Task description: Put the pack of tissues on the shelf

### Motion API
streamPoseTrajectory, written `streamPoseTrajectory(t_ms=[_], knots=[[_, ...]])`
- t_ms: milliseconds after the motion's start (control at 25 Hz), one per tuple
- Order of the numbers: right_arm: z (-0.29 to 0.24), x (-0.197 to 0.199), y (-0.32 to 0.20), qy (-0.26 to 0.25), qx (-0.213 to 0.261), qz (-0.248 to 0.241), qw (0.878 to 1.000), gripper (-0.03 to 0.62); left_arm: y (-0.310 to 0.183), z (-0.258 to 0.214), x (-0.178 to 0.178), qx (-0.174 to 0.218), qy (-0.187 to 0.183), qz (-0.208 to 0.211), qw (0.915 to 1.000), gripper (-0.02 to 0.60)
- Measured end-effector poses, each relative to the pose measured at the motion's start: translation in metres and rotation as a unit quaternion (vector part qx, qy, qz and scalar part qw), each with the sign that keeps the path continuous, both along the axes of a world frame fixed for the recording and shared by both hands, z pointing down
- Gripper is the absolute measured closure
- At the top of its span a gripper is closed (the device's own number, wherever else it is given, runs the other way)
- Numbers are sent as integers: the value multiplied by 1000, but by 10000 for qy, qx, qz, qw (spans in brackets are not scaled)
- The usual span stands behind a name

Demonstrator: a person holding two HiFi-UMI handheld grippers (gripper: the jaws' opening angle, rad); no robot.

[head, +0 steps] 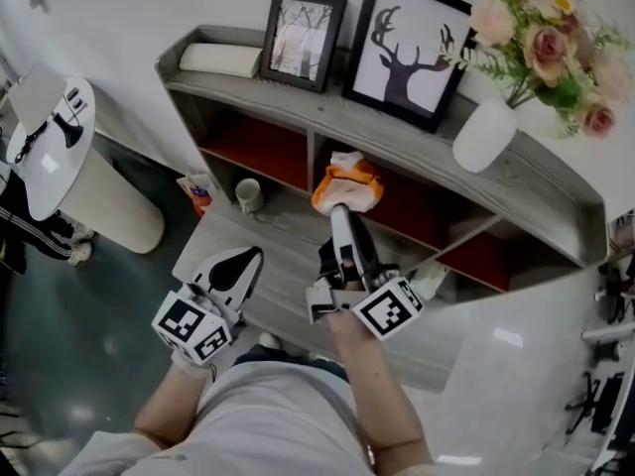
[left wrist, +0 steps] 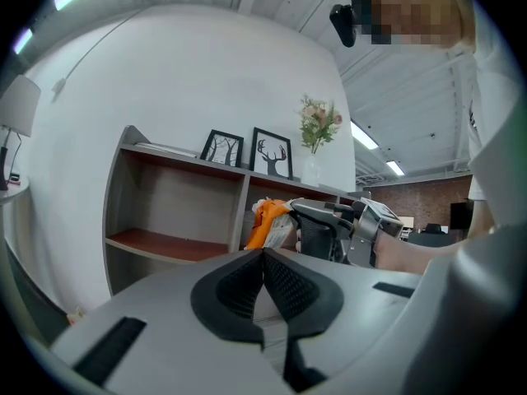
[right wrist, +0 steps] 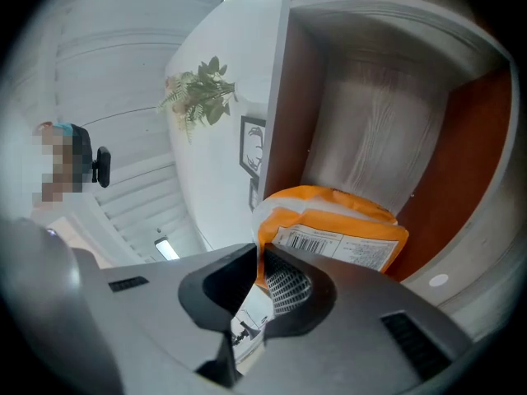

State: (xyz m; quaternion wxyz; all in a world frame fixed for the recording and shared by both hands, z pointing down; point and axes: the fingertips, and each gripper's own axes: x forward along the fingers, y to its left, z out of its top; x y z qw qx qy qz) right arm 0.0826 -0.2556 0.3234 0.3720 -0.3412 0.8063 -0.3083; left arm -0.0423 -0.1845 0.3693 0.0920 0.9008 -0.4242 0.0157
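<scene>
The pack of tissues [head: 345, 188] is orange and white, and it hangs at the mouth of the middle compartment of the grey shelf [head: 298, 107]. My right gripper [head: 340, 211] is shut on the pack's near edge. In the right gripper view the pack [right wrist: 338, 229] juts out past the pinched jaws [right wrist: 258, 257] into the red-lined compartment [right wrist: 387, 138]. My left gripper [head: 243, 263] hovers lower left over the bottom ledge, shut with nothing in it. In the left gripper view its pads [left wrist: 263, 257] meet, with the pack [left wrist: 268, 220] and the right gripper [left wrist: 329, 225] beyond them.
Two framed pictures [head: 303, 40] [head: 407, 53], a white vase of flowers [head: 486, 132] and a flat white pad [head: 220, 59] stand on the shelf top. A cup [head: 248, 194] and a small orange box [head: 198, 192] sit lower left. A white round table [head: 50, 132] stands at the left.
</scene>
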Motion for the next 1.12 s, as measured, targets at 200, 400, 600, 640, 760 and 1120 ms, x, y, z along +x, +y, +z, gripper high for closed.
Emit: streamPoseTrajectory(t_ms=[200, 400, 600, 640, 760, 1120], knots=[[6, -1, -16, 74, -44, 197, 9998, 554, -10, -2, -7, 19, -31, 117, 9999, 565], [23, 7, -21, 43, -250, 366, 9990, 554, -14, 3, -8, -41, -47, 211, 9998, 565], [48, 16, -17, -145, -589, 513, 9968, 554, -15, 8, -11, -126, -21, 223, 9997, 565], [53, 17, -16, -145, -658, 544, 9962, 554, -15, 10, -11, -142, -25, 225, 9996, 565], [68, 16, -14, 28, -810, 607, 9949, 554, -15, 14, -11, -187, -33, 231, 9996, 565], [100, 15, -27, 601, -1047, 760, 9898, 553, -10, 18, -17, -228, -45, 99, 9997, 565]])
